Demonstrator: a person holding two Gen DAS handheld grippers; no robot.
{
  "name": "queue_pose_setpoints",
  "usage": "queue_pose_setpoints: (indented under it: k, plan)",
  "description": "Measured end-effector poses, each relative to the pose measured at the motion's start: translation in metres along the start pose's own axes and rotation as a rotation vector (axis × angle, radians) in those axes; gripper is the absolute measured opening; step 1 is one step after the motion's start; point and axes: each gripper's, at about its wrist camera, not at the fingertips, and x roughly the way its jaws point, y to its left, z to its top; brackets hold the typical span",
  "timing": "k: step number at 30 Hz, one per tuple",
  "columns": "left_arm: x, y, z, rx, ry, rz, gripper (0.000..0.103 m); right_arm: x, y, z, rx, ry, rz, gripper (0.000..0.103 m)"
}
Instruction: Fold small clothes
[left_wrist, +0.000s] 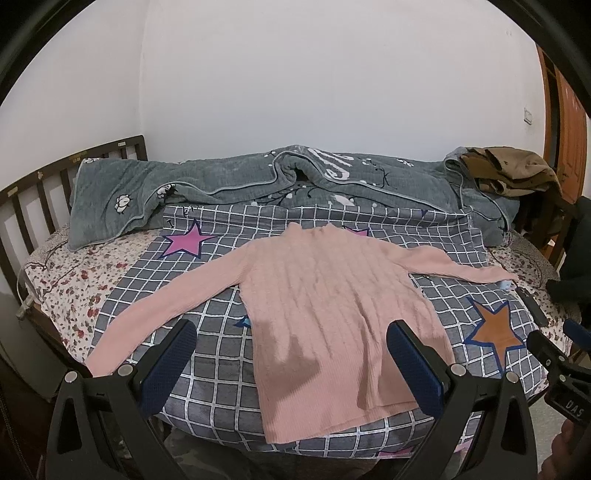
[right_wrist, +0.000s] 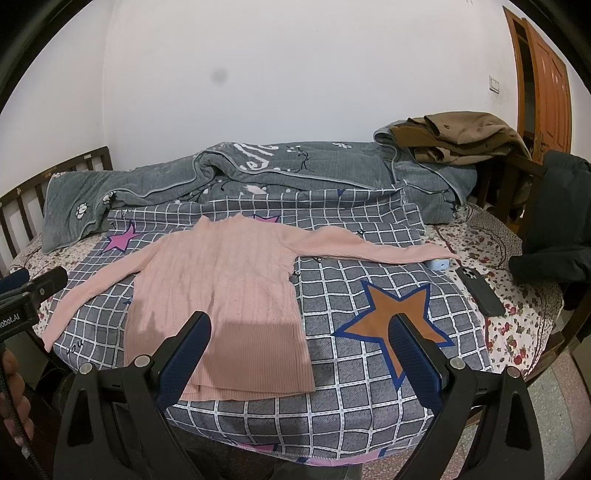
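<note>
A pink ribbed knit sweater (left_wrist: 332, 306) lies flat, sleeves spread, mid-frame on a grey checked star-print sheet (left_wrist: 218, 373) covering the bed. Behind it, across the upper middle, a grey quilted blanket (left_wrist: 221, 184) lies bunched. Brown folded clothes (right_wrist: 458, 138) rest on its right end. A black phone (right_wrist: 480, 291) lies right of the sweater's sleeve.

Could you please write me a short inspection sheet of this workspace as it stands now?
Surface: bed under a grey checked star-print cover.
Job's things: pink ribbed knit sweater lying flat, sleeves spread, unfolded.
Clutter: dark phone, small pale blue object, grey quilted blanket, brown garments.
Grippers: left gripper and right gripper open, above the near edge, holding nothing.
Cables: dark braided cable by a hand.
Surroundings: white wall, wooden door.
</note>
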Motion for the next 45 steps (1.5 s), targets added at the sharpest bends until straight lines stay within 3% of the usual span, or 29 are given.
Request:
queue_pose_setpoints:
  k: [13,22,27,37,45]
  plan:
    - [0.007,0.010,-0.006,0.002,-0.018,-0.020,0.103,0.003,0.007,0.000,-0.010,0.006,0.018,0.095]
    - [0.050,0.044,-0.019,-0.080,0.029,-0.026,0.103,0.030,0.020,-0.006,-0.036,0.054,0.068,0.095]
    - [0.094,0.096,-0.039,-0.228,0.138,-0.075,0.103,0.058,0.030,-0.012,-0.034,0.069,0.052,0.095]
    - [0.145,0.216,-0.101,-0.518,0.183,-0.009,0.101,0.109,0.082,-0.028,-0.105,0.150,0.150,0.095]
    - [0.181,0.295,-0.148,-0.800,0.188,-0.057,0.086,0.145,0.119,-0.036,-0.143,0.249,0.202,0.095]
